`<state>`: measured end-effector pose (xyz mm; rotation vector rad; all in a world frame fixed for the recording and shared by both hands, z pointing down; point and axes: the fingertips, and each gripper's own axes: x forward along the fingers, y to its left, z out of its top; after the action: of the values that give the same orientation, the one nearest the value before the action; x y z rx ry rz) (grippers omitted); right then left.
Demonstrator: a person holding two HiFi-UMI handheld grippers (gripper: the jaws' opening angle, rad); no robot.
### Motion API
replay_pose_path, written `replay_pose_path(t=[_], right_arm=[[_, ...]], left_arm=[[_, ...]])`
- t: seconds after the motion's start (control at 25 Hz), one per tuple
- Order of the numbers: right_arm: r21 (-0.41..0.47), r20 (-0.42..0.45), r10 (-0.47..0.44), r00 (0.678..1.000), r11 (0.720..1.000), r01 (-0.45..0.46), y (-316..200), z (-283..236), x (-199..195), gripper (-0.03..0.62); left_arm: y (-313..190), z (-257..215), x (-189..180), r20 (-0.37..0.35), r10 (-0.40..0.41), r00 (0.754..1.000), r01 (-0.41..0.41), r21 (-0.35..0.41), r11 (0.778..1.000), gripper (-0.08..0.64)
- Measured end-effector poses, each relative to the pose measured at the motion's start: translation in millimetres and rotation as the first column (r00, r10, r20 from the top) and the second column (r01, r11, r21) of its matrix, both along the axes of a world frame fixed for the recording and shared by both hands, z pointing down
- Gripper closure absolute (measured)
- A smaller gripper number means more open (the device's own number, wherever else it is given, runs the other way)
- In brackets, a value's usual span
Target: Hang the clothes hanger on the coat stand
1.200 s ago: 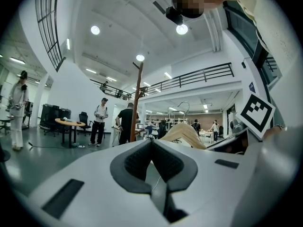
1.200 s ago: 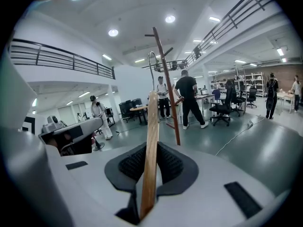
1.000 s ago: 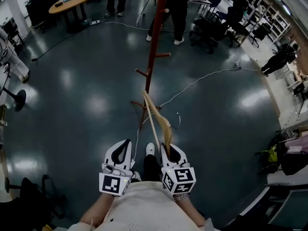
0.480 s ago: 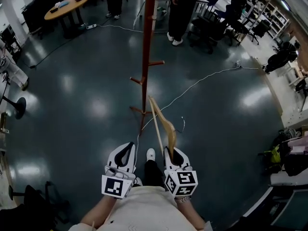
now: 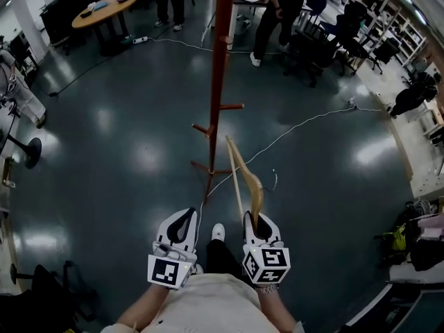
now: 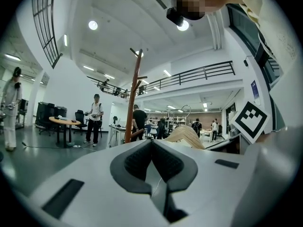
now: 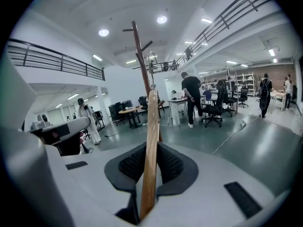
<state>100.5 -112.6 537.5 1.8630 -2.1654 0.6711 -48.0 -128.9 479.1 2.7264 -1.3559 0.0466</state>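
Observation:
The coat stand (image 5: 218,82) is a tall red-brown pole with short side pegs, standing on the dark floor straight ahead; it also shows in the left gripper view (image 6: 133,103) and the right gripper view (image 7: 140,56). The wooden clothes hanger (image 5: 248,179) sticks forward out of my right gripper (image 5: 259,225), which is shut on its lower end (image 7: 150,150). The hanger's metal hook (image 7: 151,60) points up near the pole, apart from the pegs. My left gripper (image 5: 182,220) hangs level beside it, shut with nothing between its pads (image 6: 163,162).
A white cable (image 5: 298,127) crosses the floor right of the stand's base. Behind the stand several people stand by desks and office chairs (image 5: 312,47). A round wooden table (image 5: 104,7) is at the far left. A person in white (image 5: 17,89) stands at the left edge.
Both grippers have moved forward with me toward the coat stand, which now looms larger and nearer. The hanger stays in the right gripper; its tip has come closer to the pole.

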Motion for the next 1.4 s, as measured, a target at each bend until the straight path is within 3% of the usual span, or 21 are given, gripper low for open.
replay_pose_path(t=[0.56,0.88,1.16,1.4], right_arm=[[0.034,-0.072,-0.024,0.997,0.999,0.026,-91,-41,27,0.526],[0.026,-0.109,0.043,0.993,0.999,-0.04,-107,-49,56,0.526],[0.119,-0.134,0.077,0.988,0.991,-0.062,-127,-86,75,0.526],[0.199,-0.172,0.078,0.982,0.979,-0.043,-156,-134,62,0.526]], left_arm=[[-67,-30,10,-0.028,-0.063,0.998,0.064,0.016,0.998,0.548],[-72,-31,1,-0.034,-0.099,0.995,0.1,0.018,0.995,0.548],[-64,-28,1,-0.022,-0.111,0.994,0.112,0.013,0.994,0.548],[-62,-38,-8,-0.031,-0.122,0.992,0.122,0.023,0.992,0.548]])
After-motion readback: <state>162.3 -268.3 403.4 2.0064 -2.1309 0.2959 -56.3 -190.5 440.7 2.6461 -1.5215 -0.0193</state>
